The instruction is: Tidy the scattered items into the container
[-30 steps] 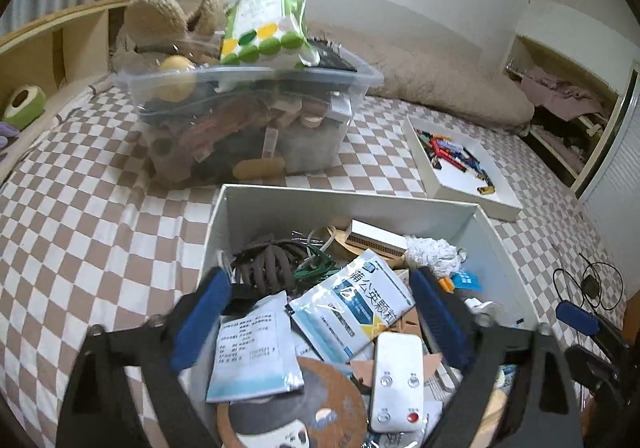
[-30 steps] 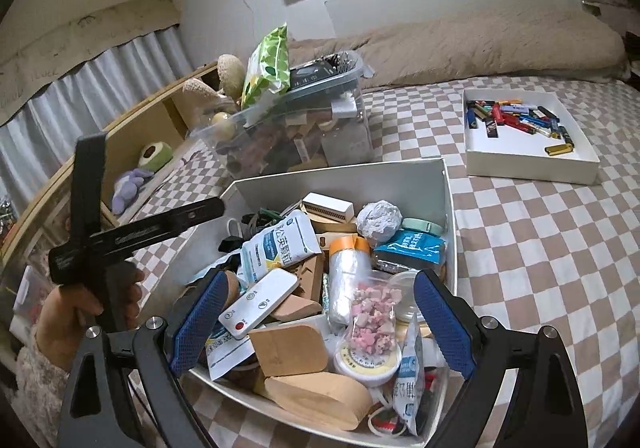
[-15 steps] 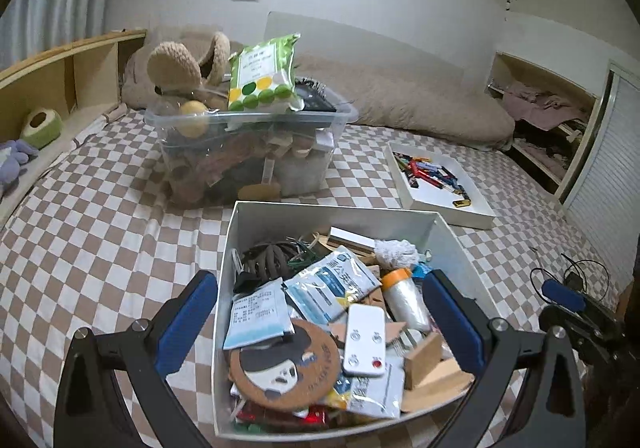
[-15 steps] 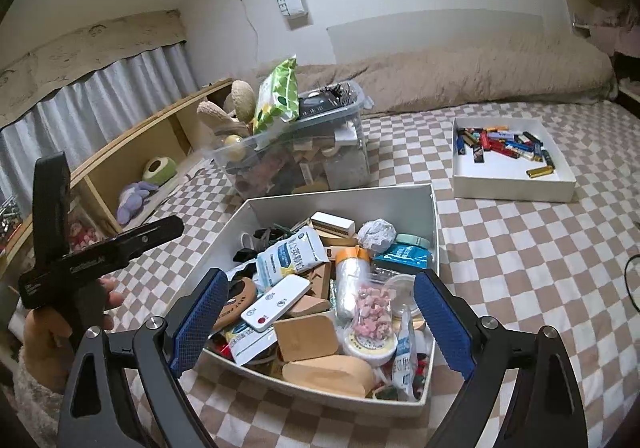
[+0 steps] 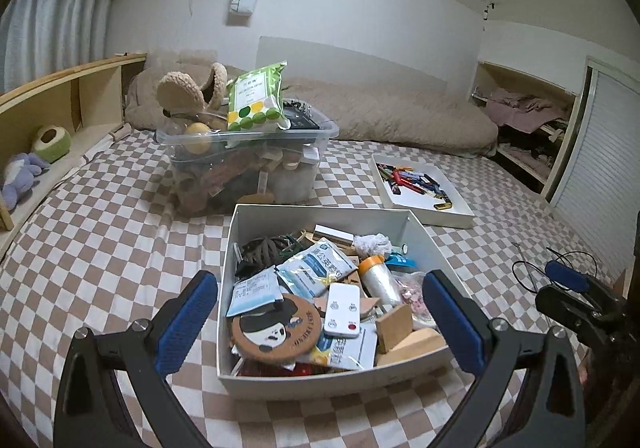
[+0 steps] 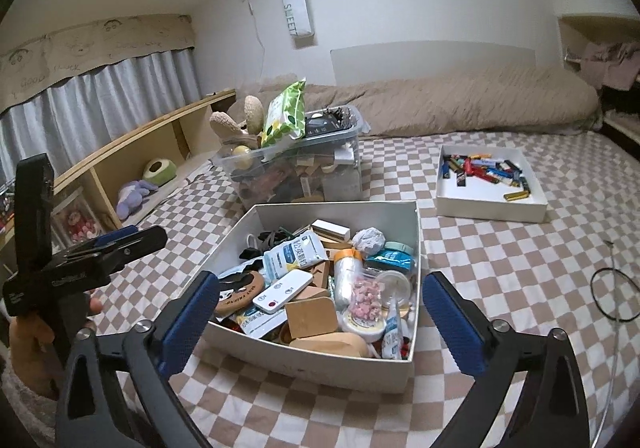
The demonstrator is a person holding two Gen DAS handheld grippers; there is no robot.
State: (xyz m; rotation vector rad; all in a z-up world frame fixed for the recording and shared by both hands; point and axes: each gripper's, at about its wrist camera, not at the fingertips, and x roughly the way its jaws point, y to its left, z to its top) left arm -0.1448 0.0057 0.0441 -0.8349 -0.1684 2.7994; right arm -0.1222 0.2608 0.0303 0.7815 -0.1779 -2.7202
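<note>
The white box (image 5: 320,374) of gathered odds and ends sits on the bed (image 5: 100,248) directly ahead of and below both grippers, its long axis running away from them. The left gripper (image 5: 320,312) hangs wide open and empty, about as near the box as the right. The right gripper (image 6: 320,312) is opening, with nothing between its jaws. The checkered sheet looks soft and uneven. A clear bin (image 5: 248,159) and a shallow tray (image 5: 424,199) lie beyond, then a long pillow and white wall.

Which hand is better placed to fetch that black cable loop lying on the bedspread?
Probably the right: the black cable loop lies right of the white box, nearest the right hand-held gripper, whose empty jaws are opening.
</note>
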